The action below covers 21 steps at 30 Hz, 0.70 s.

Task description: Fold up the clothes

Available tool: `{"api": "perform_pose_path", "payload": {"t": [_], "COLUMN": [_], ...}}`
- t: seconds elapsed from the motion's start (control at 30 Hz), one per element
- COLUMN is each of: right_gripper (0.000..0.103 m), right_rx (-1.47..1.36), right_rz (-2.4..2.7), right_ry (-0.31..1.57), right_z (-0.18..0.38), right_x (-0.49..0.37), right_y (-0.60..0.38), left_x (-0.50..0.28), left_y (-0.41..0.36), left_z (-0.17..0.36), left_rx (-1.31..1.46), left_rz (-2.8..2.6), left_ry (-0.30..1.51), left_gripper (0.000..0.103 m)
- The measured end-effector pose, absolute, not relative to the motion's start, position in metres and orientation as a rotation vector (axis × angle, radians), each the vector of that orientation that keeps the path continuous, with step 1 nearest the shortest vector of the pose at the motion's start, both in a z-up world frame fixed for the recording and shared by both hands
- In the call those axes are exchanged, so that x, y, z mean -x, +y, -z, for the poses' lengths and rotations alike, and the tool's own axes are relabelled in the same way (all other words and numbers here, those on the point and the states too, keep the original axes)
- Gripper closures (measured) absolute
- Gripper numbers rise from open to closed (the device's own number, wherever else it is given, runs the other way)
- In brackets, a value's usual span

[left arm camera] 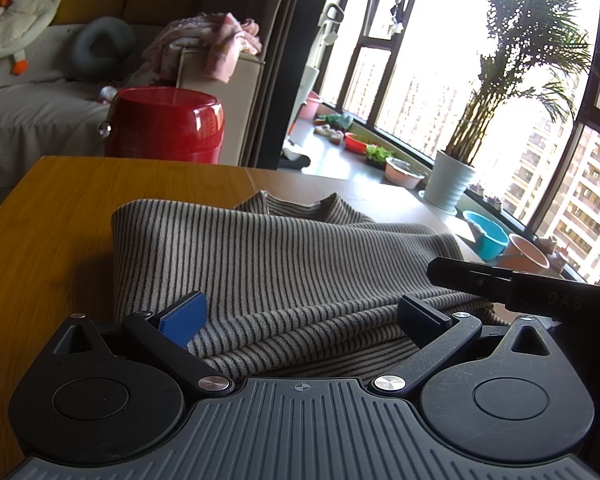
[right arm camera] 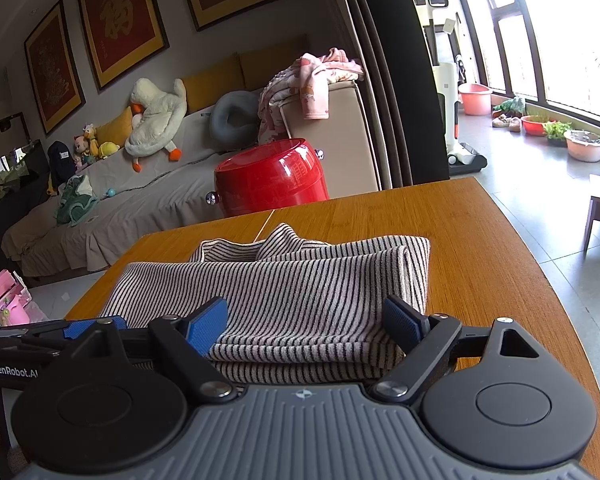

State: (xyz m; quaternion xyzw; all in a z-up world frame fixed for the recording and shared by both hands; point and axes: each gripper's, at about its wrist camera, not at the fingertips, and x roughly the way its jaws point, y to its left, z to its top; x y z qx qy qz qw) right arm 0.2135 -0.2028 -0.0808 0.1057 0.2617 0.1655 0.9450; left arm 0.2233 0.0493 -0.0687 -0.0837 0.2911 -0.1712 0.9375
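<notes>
A beige garment with thin dark stripes (left arm camera: 276,264) lies folded in layers on the wooden table (left arm camera: 52,216), collar at the far side. My left gripper (left arm camera: 304,316) is open, its blue-padded fingers astride the garment's near folded edge. My right gripper (right arm camera: 306,324) is open too, its fingers either side of the same garment's (right arm camera: 308,280) near edge, right of the left one. The right gripper's black body shows at the right of the left wrist view (left arm camera: 540,292); the left gripper shows at the left of the right wrist view (right arm camera: 40,344).
A red round stool (right arm camera: 272,178) stands beyond the table's far edge, before a grey sofa (right arm camera: 140,200) with plush toys and pink clothes (right arm camera: 316,76). Windows, a potted palm (left arm camera: 452,184) and basins lie to the right. The table edge (right arm camera: 540,264) curves on the right.
</notes>
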Motion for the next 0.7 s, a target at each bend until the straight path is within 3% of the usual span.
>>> {"api": "perform_pose_path", "payload": {"t": [0.4, 0.53, 0.7], "right_gripper": [0.013, 0.041, 0.041], "right_rx": [-0.193, -0.146, -0.073], "right_rz": [-0.353, -0.371, -0.388], "right_ry": [0.514, 0.466, 0.498], "right_z": [0.069, 0.053, 0.046], "right_x": [-0.212, -0.21, -0.239], "right_y": [-0.207, -0.208, -0.2], "left_x": [-0.224, -0.239, -0.248], "left_y": [0.078, 0.085, 0.075], "left_z": [0.045, 0.044, 0.049], "left_rx": [0.284, 0.259, 0.184], "left_rz": [0.326, 0.262, 0.241], "left_ry": [0.6, 0.657, 0.691], "left_gripper": [0.0, 0.0, 0.0]}}
